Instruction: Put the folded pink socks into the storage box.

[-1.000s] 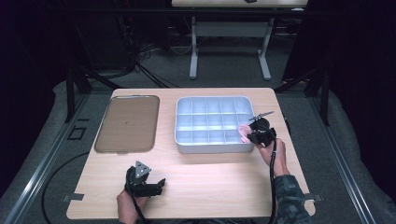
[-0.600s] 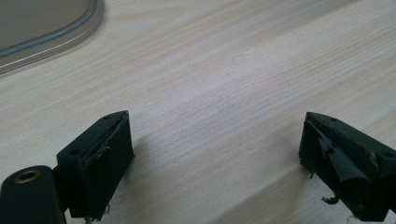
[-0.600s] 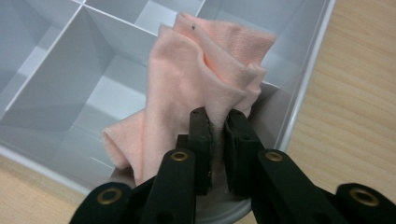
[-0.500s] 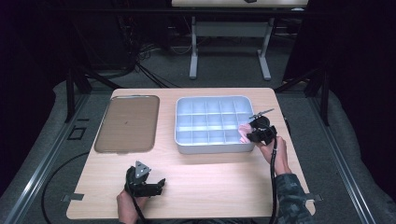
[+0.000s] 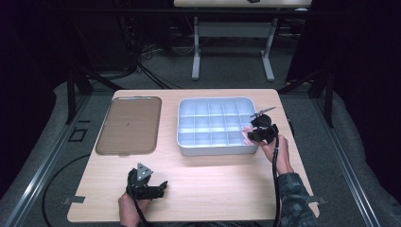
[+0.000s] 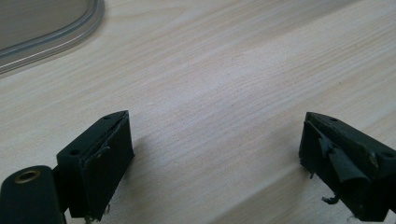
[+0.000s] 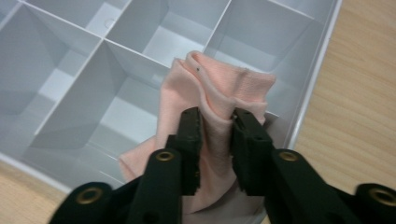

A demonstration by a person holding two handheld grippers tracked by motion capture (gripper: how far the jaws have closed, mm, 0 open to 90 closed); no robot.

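A pink cloth (image 7: 219, 88) is bunched over the near right compartment of a white divided tray (image 7: 317, 79). My right gripper (image 7: 215, 119) pinches a fold of it, and its jaws have just been closing with the cloth between them. From above, the right gripper (image 5: 257, 132) is at the divided tray's (image 5: 213, 147) near right corner, with the pink cloth (image 5: 247, 135) at its tip. My left gripper (image 5: 160, 188) rests on the table near the front left edge. In its own view the left gripper (image 6: 215, 154) is open with only bare wood between the jaws.
A brown flat tray (image 5: 127, 125) lies on the left half of the wooden table (image 5: 222, 184); its clear rim (image 6: 46, 39) appears beyond the left gripper. The divided tray's other compartments look empty. A dark floor and a table frame lie beyond the far edge.
The right gripper has kept to the divided tray's near right corner with the pink cloth, shifting only slightly. The left gripper has not moved.
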